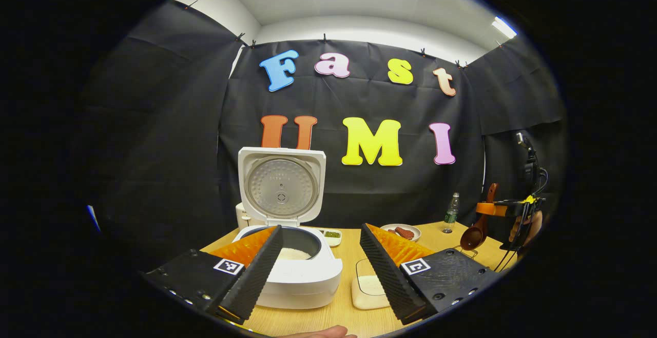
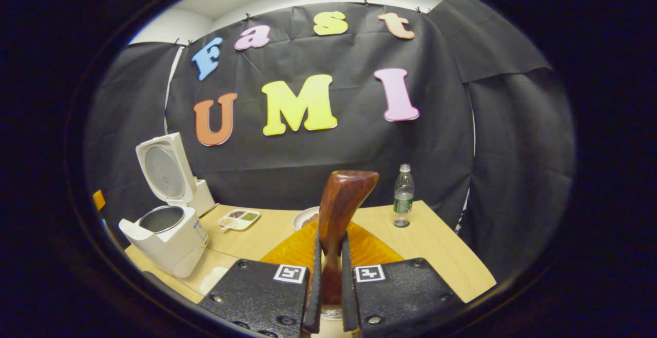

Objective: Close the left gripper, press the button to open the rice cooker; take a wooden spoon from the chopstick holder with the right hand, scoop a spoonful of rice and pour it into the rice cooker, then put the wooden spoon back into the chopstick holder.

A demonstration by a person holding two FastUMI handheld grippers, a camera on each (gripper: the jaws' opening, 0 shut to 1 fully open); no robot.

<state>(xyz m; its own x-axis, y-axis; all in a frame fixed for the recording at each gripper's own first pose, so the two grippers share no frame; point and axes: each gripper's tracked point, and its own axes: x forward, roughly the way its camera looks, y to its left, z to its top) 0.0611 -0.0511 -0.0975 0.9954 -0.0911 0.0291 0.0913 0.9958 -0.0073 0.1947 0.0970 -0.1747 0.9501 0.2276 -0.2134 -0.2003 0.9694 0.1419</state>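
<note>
- The cooker (image 1: 290, 256) stood open on the table (image 1: 354, 248), lid up, pale rice visible in its pot; judged from that, the step in hand was returning the spoon (image 2: 339, 215) to its holder, which I could not make out.
- The right gripper (image 2: 328, 286) clamped the spoon's handle between both fingers, handle end up; in the left gripper view the bowl hung down, well to the cooker's right.
- To do it well: keep the spoon upright, lower it straight and let go only once seated.
- The left gripper (image 1: 321, 269) had its jaws apart, holding nothing, just in front of the cooker.
- The spoon looked like glossy reddish-brown wood, rounded and smooth; the cooker was white plastic with a dimpled metal inner lid.
- A white rice box (image 1: 367, 292) lay just right of the cooker.
</note>
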